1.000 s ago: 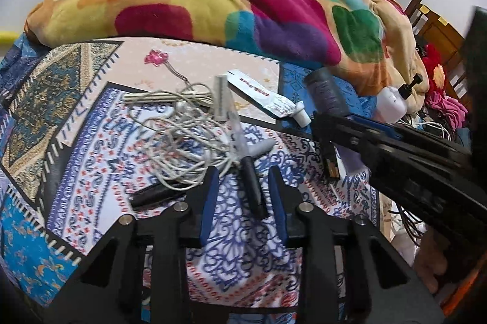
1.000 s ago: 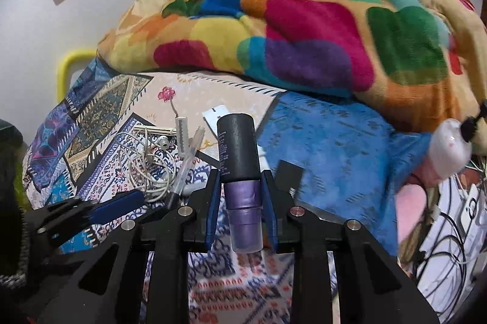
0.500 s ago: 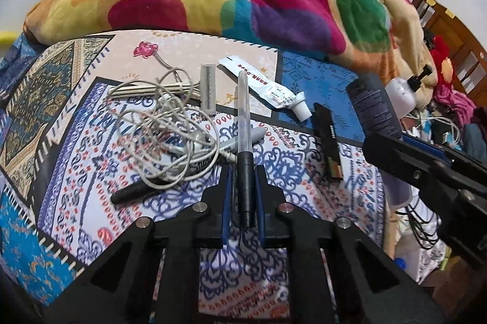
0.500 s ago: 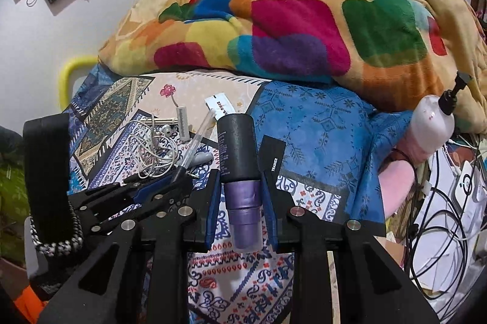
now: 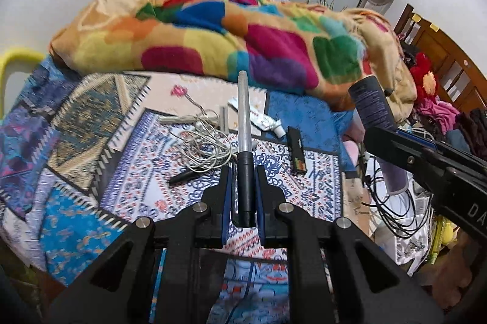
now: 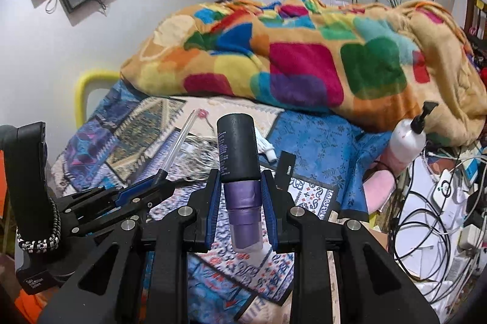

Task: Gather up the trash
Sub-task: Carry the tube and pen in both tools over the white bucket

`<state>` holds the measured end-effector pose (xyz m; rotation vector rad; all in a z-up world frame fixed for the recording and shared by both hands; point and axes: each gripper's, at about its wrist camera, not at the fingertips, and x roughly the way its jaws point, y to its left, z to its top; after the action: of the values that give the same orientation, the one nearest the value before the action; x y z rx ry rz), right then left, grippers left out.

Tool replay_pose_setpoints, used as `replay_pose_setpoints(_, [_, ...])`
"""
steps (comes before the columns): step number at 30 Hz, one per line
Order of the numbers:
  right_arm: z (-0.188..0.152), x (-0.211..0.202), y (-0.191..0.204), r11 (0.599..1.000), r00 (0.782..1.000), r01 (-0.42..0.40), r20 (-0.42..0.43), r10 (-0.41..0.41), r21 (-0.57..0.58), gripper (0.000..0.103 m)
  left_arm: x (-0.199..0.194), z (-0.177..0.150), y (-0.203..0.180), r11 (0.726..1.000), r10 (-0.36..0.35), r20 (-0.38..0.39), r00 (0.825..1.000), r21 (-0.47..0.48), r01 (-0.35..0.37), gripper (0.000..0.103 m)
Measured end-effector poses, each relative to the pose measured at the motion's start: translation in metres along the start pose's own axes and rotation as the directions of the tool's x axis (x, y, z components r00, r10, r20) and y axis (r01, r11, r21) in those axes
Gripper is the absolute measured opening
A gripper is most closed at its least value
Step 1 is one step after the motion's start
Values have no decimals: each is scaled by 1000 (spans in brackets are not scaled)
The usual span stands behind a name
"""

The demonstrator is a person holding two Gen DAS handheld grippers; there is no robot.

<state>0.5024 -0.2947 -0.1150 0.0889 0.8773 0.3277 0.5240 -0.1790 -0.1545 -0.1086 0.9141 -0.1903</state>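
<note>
Bedroom's pretty cluttered: a big patchwork-colour blanket (image 5: 231, 29) fills the upper middle of both views, heaped on a bed (image 5: 76, 147) with a patterned blue and white cover. Lower in the left wrist view, a tangle of white cable (image 5: 204, 144), a white tube (image 5: 261, 118) and a small black box (image 5: 296, 149) lie on the cover near the centre, so there's more to collect. Right gripper (image 6: 239, 202), bottom centre of its own view, is clenched on a dark-capped purple bottle (image 6: 239, 168), pads on the purple part, bottle upright and clear of the bed. Left gripper (image 5: 243, 196) is what changed: a second ago its jaws stood apart around the pen (image 5: 245, 147) lying on the cover, half a second ago they were squeezed onto it, and now they're clamped on its black end with the clear barrel sticking up toward the blanket. The bed looks farther off than before, so both pieces seem lifted away. My guess is both picks are done and what's next is carrying them to a bin, which I can't spot in either view.
</note>
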Motion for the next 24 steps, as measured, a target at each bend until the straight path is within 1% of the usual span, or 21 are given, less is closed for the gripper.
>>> replay_pose_setpoints(5, [-2,-36,23,1000,999,-6,44,7,-22,24,-48,-4,4,1000,7,56,998,-5,-7,13])
replay_pose_setpoints(9, [-5,-61,44,999,997,-13,76,16,-50,24,-89,-15,12,999,36,100,994,-8,-35,13])
replay_pose_setpoints(10, [-7,-74,55,997,995,-12,95,19,-70,24,-101,-19,16,999,42,111,993,-13,-41,13])
replay_pose_setpoints(11, [-7,-74,55,997,995,-12,95,19,-70,24,-108,-22,19,999,48,116,992,-17,-46,13])
replay_pose_setpoints(14, [-12,-93,76,995,993,-22,117,34,-101,24,-134,-34,31,997,69,139,988,-33,-65,13])
replay_pose_setpoints(19, [-23,-113,111,987,988,-49,137,70,-153,24,-179,-60,57,993,104,170,980,-76,-92,13])
replay_pose_setpoints(24, [-36,-122,151,974,984,-91,133,120,-209,24,-220,-88,90,984,152,203,967,-123,-129,13])
